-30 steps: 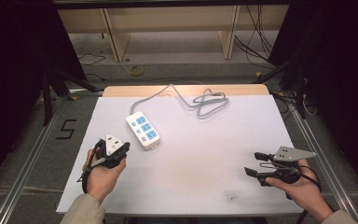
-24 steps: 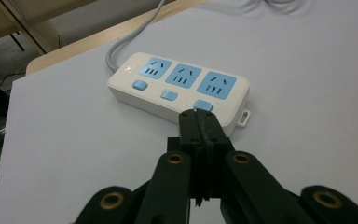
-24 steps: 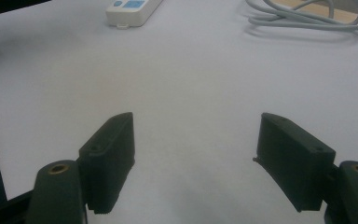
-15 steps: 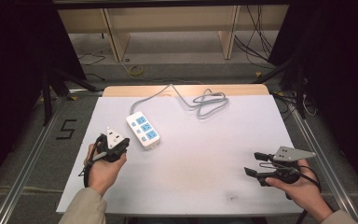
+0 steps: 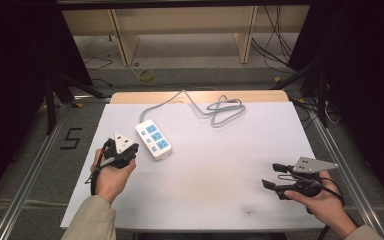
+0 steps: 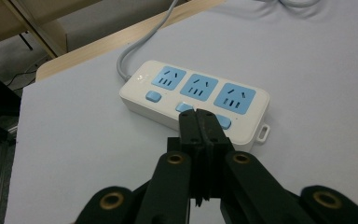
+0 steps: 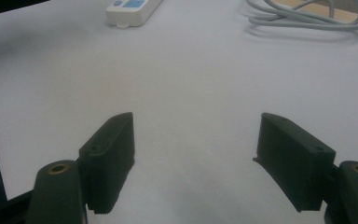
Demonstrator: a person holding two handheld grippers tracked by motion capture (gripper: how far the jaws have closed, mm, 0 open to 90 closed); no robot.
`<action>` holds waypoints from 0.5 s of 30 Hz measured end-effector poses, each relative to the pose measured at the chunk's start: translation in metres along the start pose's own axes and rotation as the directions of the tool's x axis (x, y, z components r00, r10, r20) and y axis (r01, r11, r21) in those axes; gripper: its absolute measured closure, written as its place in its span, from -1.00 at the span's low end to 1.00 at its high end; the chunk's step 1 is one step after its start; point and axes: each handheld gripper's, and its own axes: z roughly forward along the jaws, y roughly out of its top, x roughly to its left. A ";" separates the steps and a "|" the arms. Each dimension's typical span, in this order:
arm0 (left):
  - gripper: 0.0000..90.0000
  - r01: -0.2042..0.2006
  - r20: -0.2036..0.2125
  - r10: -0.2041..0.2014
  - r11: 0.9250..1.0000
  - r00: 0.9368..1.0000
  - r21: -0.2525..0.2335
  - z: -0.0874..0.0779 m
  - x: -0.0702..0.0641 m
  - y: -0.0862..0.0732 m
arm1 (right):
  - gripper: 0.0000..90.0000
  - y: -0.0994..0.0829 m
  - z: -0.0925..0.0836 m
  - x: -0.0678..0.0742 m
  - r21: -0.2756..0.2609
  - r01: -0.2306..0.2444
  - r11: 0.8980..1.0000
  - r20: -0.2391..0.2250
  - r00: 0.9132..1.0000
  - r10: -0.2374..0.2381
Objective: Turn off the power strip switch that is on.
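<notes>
I see the white table carrying a white power strip at left-centre, its grey cable coiled behind. My left gripper, jaws pressed together and empty, hovers just before the strip; my right gripper gapes wide, empty, well apart.

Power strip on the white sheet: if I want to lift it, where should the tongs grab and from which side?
Grip the power strip across its narrow width, near the middle of the body, coming down from above. It lies flat with its sockets up, and its long sides are straight and parallel, so the jaws should seat squarely. Avoid the far end, where the grey cord leaves. The open right tongs could likely span it.
</notes>
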 end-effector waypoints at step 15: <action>1.00 -0.014 -0.011 0.014 1.000 1.000 0.007 0.009 0.004 0.008 | -0.37 -0.001 0.000 0.002 0.005 0.003 1.000 0.004 1.000 -0.003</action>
